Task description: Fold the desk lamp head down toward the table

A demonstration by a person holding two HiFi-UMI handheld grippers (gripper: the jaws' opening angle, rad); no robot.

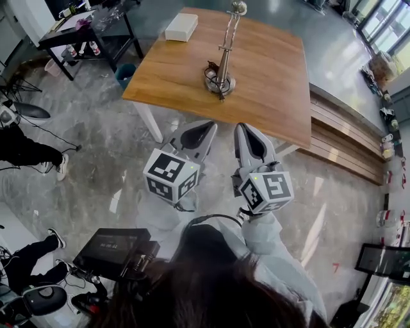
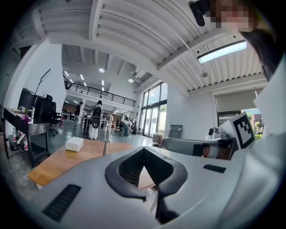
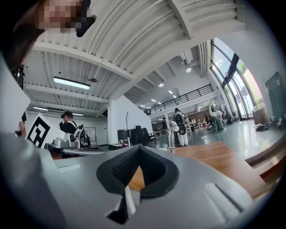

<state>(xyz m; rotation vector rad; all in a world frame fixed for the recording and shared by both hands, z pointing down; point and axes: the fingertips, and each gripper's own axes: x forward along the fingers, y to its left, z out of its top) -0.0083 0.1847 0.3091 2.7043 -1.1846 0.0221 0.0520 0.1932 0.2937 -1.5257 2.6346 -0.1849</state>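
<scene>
A metal desk lamp (image 1: 222, 61) stands upright on the wooden table (image 1: 269, 96), its round base (image 1: 220, 84) near the table's middle and its head (image 1: 238, 8) at the far end. My left gripper (image 1: 209, 126) and right gripper (image 1: 241, 127) sit side by side in front of the table's near edge, short of the lamp. Both are shut with nothing in them. In the left gripper view the lamp's stem (image 2: 106, 145) shows beyond the shut left gripper (image 2: 144, 154). The right gripper view has the lamp (image 3: 171, 135) past the shut right gripper (image 3: 140, 152).
A white box (image 1: 181, 27) lies at the table's far left corner. A black cart (image 1: 90, 32) and a blue bin (image 1: 125, 73) stand left of the table. A wooden bench (image 1: 339, 138) runs along its right. People's legs (image 1: 29, 154) and black equipment (image 1: 112, 253) are at the left.
</scene>
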